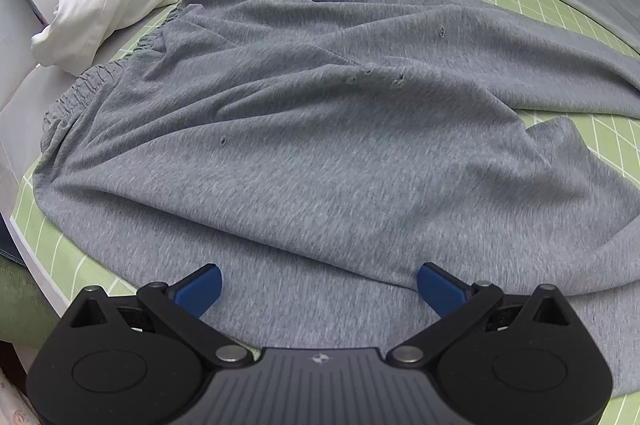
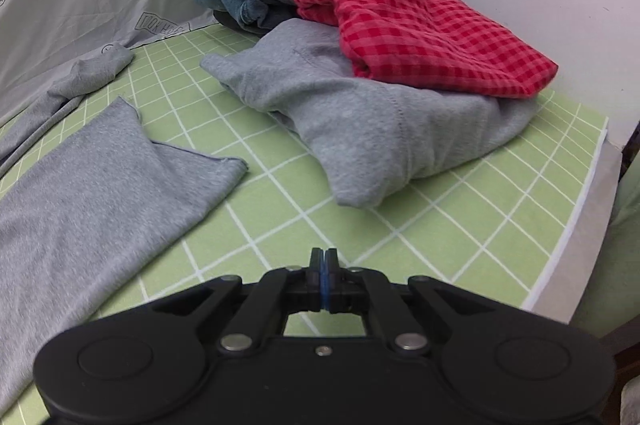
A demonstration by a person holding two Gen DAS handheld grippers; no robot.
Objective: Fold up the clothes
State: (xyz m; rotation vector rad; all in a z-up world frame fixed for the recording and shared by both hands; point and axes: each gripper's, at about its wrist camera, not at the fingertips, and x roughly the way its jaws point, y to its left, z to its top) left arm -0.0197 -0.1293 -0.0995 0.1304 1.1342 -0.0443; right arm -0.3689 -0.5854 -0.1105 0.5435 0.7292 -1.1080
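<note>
— Two grippers, status?
— Left gripper (image 1: 319, 279): jaws spread wide above the gray trousers (image 1: 320, 129) lying on the green mat (image 1: 520, 5). Right gripper (image 2: 324, 257): clenched, empty, over the mat.

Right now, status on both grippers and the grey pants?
Left gripper open over grey pants, nothing held. Right gripper shut, empty, over green grid mat. Pants spread flat, unfolded. Clothes pile beyond, clear.
</note>
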